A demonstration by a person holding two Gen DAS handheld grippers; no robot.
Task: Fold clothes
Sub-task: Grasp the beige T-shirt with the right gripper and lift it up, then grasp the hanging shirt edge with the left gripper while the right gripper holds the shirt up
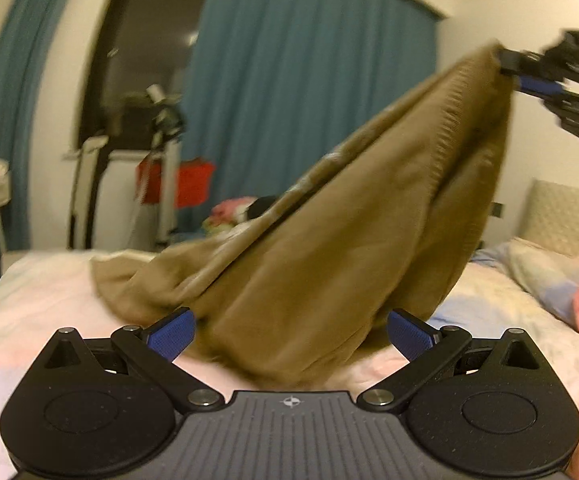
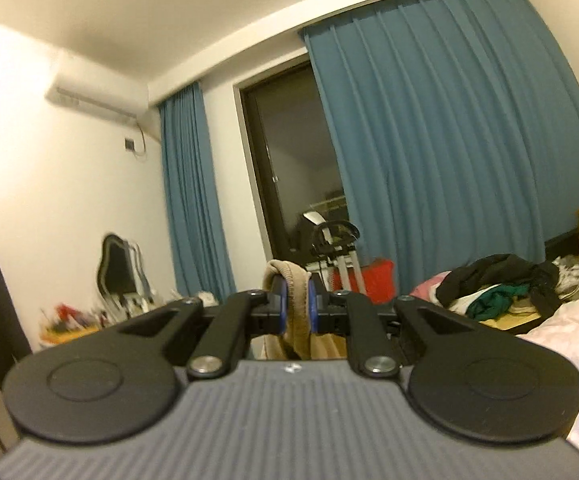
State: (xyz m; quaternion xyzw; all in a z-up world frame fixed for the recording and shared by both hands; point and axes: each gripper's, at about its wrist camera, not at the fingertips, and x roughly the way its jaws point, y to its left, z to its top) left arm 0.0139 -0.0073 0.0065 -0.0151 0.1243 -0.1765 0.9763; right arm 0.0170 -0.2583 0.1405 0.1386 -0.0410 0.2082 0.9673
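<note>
A tan-brown garment [image 1: 329, 240] hangs in a tall tent shape over the bed [image 1: 29, 312]. Its top corner is pinched by my right gripper [image 1: 509, 74] at the upper right of the left wrist view, and its lower part drags on the sheet. My left gripper [image 1: 291, 334] is open, low over the bed, with the hanging cloth just in front of and between its blue pads [image 1: 171, 334], not gripped. In the right wrist view my right gripper [image 2: 295, 308] is shut on a fold of the tan garment [image 2: 289, 280], held high.
The bed has a pale pink and white sheet, with a pillow [image 1: 561, 276] and headboard [image 1: 569, 216] at right. A pile of clothes [image 2: 497, 284] lies beyond the bed. Blue curtains [image 2: 449, 140], a dark window, a red box [image 1: 193, 180] and a metal rack stand behind.
</note>
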